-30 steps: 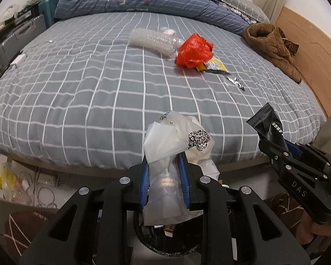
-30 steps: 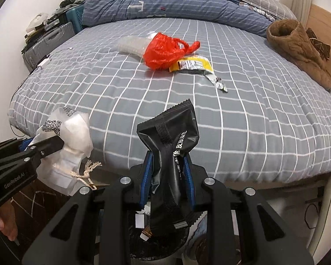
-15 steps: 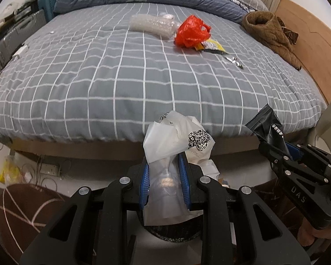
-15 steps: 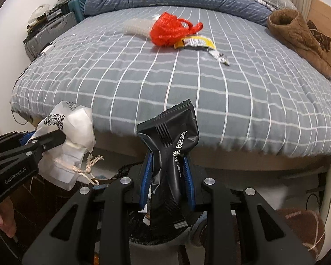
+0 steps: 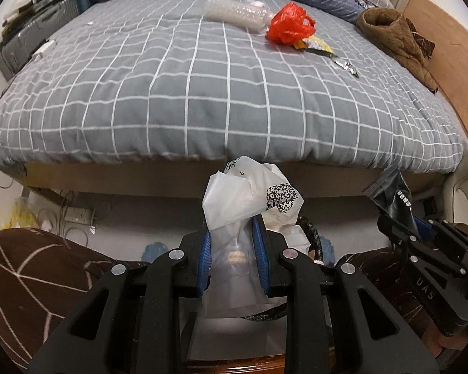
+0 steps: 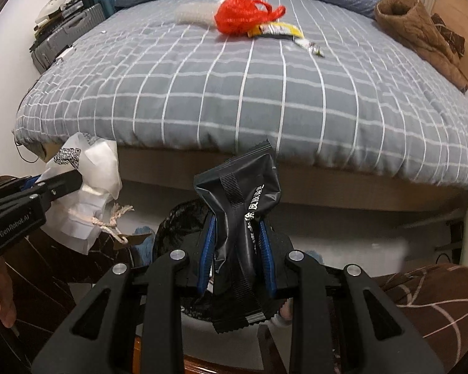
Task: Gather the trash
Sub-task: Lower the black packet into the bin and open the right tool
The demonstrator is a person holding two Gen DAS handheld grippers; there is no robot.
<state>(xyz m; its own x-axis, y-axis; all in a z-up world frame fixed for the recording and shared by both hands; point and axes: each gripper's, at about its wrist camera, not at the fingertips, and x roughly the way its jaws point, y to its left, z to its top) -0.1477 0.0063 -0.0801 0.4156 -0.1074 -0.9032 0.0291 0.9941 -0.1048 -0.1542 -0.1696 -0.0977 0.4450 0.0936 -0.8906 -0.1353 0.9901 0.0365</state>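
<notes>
Two pieces of trash held over the bin at the foot of the bed

Left gripper (image 5: 232,257) clamped on white bag (image 5: 249,193), right gripper (image 6: 237,255) clamped on black wrapper (image 6: 243,199), both upright; black-lined bin (image 6: 177,218) directly beneath, nearer the right; red bag (image 5: 288,28) well apart on bed (image 5: 171,93), uncollected

Checked bed (image 5: 202,93) — brown jacket (image 5: 396,37)
</notes>
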